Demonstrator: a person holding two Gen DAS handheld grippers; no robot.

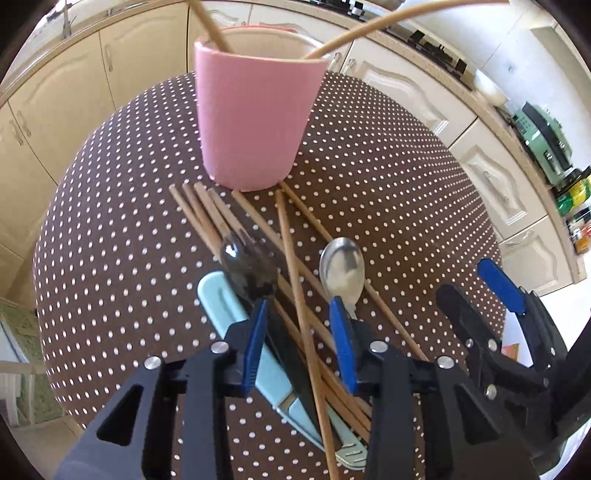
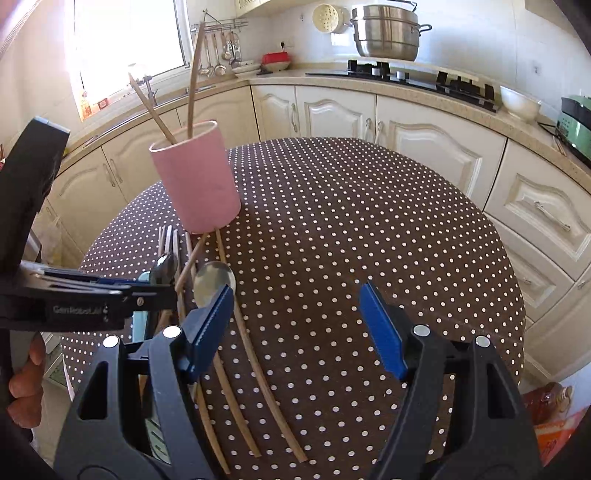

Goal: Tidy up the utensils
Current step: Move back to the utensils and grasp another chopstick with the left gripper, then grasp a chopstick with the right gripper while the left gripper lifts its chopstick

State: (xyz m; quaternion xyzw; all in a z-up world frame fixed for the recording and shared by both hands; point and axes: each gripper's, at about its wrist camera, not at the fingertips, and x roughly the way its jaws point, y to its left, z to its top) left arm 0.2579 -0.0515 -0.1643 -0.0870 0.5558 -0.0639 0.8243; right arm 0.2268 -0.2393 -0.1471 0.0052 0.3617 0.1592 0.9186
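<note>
A cream-cupboarded kitchen curves round a round table (image 2: 351, 221) under a brown cloth with white dots; a steel stockpot (image 2: 386, 31) sits on the hob along the far counter, and a white bowl (image 2: 519, 103) stands further along to the right.

The left gripper (image 1: 301, 332) hangs low over a loose heap of utensils, its blue-padded jaws parted and closed on nothing; between them run several wooden chopsticks (image 1: 295, 266), crossing one another and fanning out ahead toward a pink cup (image 1: 255, 118); the cup stands upright straight beyond the jaw tips, at the far end of the sticks, with two more chopsticks already leaning out of its mouth. Just ahead of the left-hand pad lies a dark spoon (image 1: 249, 266), its bowl resting over the sticks; just ahead of the right-hand pad lies a silver spoon (image 1: 341, 267), bowl up, its neck passing under that pad. A pale blue knife sheath (image 1: 229, 314) runs beneath and outside the left-hand pad, with a black blade (image 1: 291, 365) beside it.

The right gripper (image 2: 297, 314) is held out to the right of the heap with its jaws spread wide and nothing between them but bare dotted cloth; its left-hand pad sits over the silver spoon's edge, though I cannot tell whether it touches; three chopsticks trail back past that pad toward the table's near edge.
</note>
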